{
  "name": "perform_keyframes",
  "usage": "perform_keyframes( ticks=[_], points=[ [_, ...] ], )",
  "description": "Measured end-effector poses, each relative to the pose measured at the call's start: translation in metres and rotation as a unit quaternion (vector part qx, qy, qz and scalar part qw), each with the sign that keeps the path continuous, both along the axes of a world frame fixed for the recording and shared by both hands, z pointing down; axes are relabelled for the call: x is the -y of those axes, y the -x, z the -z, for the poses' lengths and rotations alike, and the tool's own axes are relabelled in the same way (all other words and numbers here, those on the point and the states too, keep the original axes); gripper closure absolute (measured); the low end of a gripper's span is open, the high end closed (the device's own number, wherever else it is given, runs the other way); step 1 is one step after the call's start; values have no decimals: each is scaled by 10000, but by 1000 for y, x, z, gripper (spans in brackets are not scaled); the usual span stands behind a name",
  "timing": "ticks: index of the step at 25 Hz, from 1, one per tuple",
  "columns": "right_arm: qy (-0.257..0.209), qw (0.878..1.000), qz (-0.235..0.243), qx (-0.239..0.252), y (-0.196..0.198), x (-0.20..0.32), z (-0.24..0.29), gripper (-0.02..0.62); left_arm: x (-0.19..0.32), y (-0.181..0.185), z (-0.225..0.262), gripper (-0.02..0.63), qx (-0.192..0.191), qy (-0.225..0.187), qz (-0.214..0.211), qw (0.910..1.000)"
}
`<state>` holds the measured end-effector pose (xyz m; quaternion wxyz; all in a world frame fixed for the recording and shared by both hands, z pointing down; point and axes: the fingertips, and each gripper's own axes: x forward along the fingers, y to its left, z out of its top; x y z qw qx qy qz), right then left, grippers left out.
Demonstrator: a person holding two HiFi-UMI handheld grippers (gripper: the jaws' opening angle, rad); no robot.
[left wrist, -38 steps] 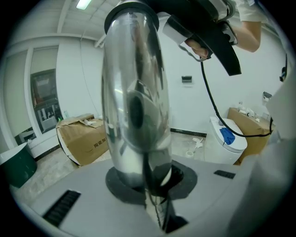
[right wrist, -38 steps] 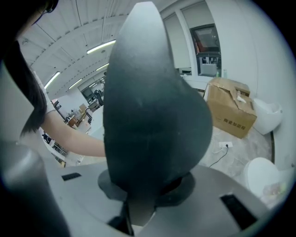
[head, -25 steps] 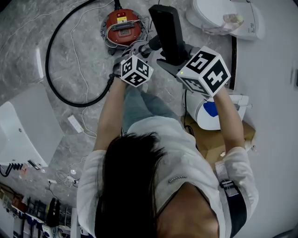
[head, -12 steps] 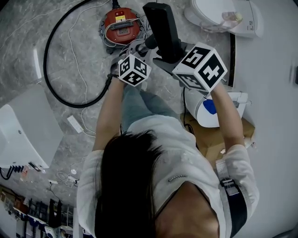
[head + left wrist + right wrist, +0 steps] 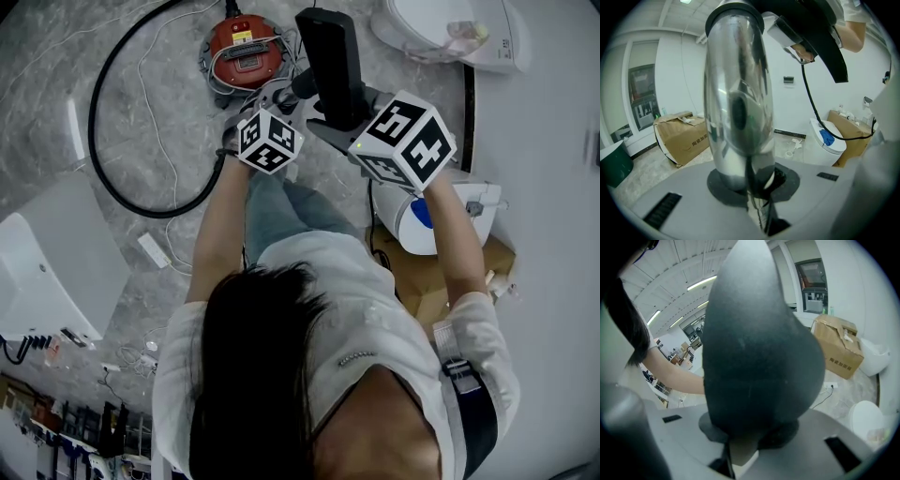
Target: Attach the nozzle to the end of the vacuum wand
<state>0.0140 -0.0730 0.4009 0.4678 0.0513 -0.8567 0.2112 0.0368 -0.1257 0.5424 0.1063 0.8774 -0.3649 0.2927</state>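
"So, where are the two parts just now?"

"Both are up off the floor, in front of the person. The left gripper (image 5: 751,197) has its fingers shut tight on the shiny metal wand (image 5: 736,93), some way behind its open end. The right gripper (image 5: 745,439) has its fingers partly closed on the black nozzle (image 5: 759,357), pressing on its lower part."

"And how near are they to each other?"

"In the head view the nozzle rises right at the wand's end, close enough to touch. Whether the socket is over the tube yet I cannot tell (the marker cubes and the nozzle's own bulk cover the joint)."

"How will they handle?"

"The wand looks like a stiff, polished tube, so it is probably slippery under the fingers and apt to roll. The hose (image 5: 122,159) trailing to the red vacuum cleaner (image 5: 246,52) on the floor will likely tug at it. The nozzle looks like hard, fairly light plastic with a matt skin, which should grip better."

"Where should each be held, then?"

"I'd hold the wand close behind its open end so it can't wobble, and the nozzle by its narrow part, leaving the socket mouth free. Push straight along the tube, with a slight twist if it binds. A skewed push could jam the joint or let the wand slide through the fingers."
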Motion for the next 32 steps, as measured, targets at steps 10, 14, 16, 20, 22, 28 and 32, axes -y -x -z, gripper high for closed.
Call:
perform_keyframes(
  ticks=[10,14,16,20,22,28,32],
  points=[
    [-5,9990,148,417,10,-8,-3,314,2,14,2,554,-63,-23,98,9999],
    [-45,9969,-67,782,13,-3,4,278,4,17,2,554,-63,-17,130,9999],
    [-118,9951,-139,972,13,1,8,259,5,18,2,554,-64,0,140,9999],
    [-227,9866,-346,1579,12,5,21,244,9,20,-1,554,-57,38,166,9998],
    [-202,9793,-647,1906,10,11,29,241,11,22,-2,554,-50,56,203,9998],
    [-581,9570,-1288,2533,-7,30,50,238,18,26,-3,554,-39,113,311,9994],
    [-640,9348,-1818,2983,-27,38,62,238,22,28,-4,554,-19,134,401,9991]
  ],
)
